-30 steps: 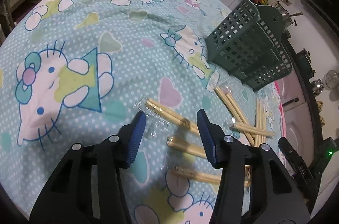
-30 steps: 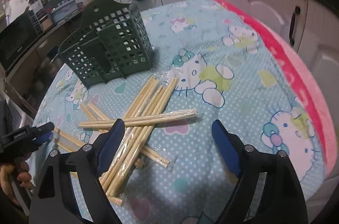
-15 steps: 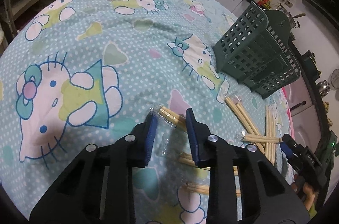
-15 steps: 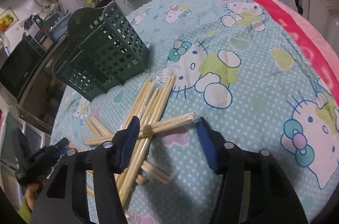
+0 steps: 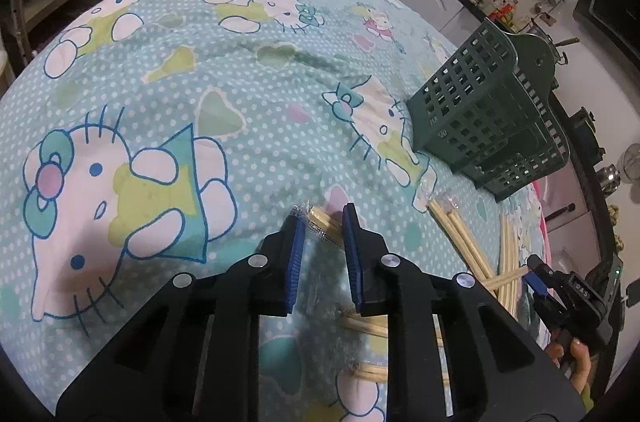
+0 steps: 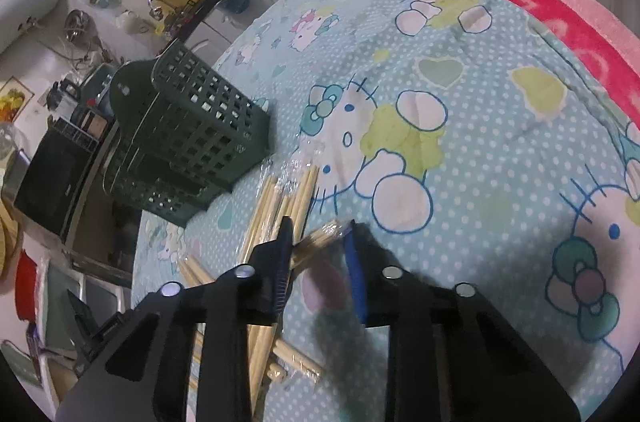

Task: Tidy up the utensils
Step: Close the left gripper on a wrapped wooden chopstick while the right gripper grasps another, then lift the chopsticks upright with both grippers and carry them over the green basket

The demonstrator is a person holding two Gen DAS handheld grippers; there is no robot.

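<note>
Straddling a wrapped chopstick pair (image 5: 322,222), left gripper (image 5: 322,222) stood narrowly parted | right gripper (image 6: 318,242) likewise around another pair (image 6: 320,238) | green basket (image 6: 192,138) lay ahead-left.

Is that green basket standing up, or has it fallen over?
Standing upright. The green basket rests on its base on the tablecloth, open top upward. Contents: cannot tell.

both tongs narrower than 1 s ago, left tongs (image 5: 322,222) astride wrapped chopstick pair (image 5: 323,225), right tongs (image 6: 318,236) around another pair's (image 6: 320,240) tip
</note>
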